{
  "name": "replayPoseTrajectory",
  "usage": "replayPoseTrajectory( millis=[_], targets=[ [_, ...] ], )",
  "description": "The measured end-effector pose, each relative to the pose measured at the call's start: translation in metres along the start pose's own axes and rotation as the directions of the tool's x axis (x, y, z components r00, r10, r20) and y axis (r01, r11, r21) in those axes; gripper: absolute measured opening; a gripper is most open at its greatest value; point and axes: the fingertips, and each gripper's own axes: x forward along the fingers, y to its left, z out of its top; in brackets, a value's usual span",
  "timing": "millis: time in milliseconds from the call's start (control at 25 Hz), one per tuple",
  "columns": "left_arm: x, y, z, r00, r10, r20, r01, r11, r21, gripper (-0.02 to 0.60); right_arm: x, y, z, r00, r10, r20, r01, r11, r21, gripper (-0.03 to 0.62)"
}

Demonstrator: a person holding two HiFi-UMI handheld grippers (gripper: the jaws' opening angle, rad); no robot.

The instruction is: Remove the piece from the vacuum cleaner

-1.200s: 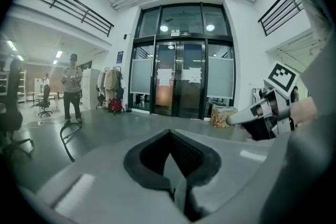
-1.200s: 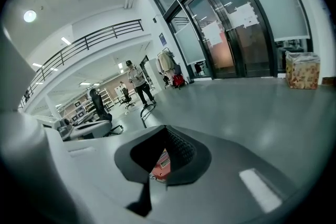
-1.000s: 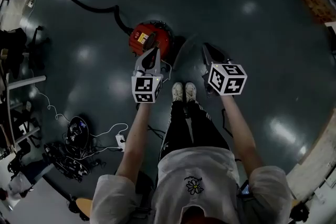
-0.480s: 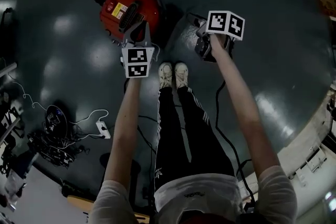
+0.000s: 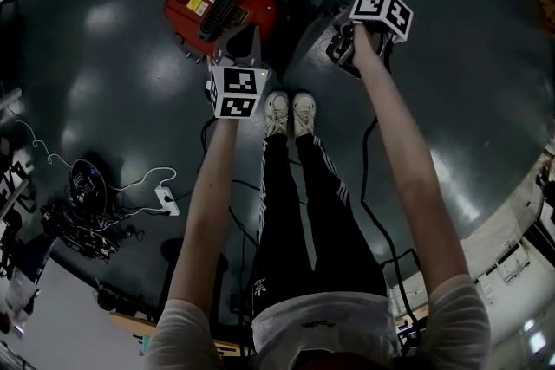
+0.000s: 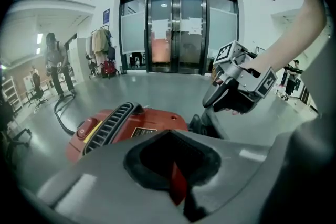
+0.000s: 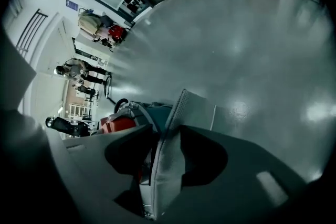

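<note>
My right gripper (image 7: 160, 147) clamped on grey perforated flat piece (image 7: 191, 110), red round vacuum cleaner (image 5: 221, 0) alongside, left gripper (image 6: 170, 140) closed, empty.

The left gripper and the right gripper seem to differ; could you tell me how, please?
The left gripper is shut with nothing held, while the right gripper is shut on a grey panel. In the head view, the left gripper points at the red vacuum cleaner, while the right gripper sits off to its right. Both are held low on outstretched arms.
</note>
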Motion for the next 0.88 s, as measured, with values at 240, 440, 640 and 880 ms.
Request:
replayPoseTrajectory(
  millis=[240,440,640,880],
  targets=[
    [0.002,0.000,-0.001,1.000,-0.001,0.002,0.001,1.000,0.004,0.002,0.018,-0.016,-0.006,0.991,-0.130,-0.034,0.129,0.991,-0.023,0.176],
    [0.001,0.001,-0.002,1.000,-0.001,0.000,0.001,1.000,0.006,0.002,0.017,-0.016,-0.016,0.989,-0.147,-0.020,0.146,0.988,-0.053,0.040],
    [0.001,0.000,-0.002,1.000,-0.009,-0.002,0.009,1.000,-0.004,0.002,0.011,-0.019,-0.015,0.991,-0.134,-0.004,0.133,0.986,-0.100,0.035],
    [0.000,0.001,-0.002,1.000,0.015,-0.003,-0.015,1.000,0.011,0.002,-0.001,-0.034,-0.019,0.993,-0.118,-0.004,0.116,0.983,-0.139,0.035]
  ],
)
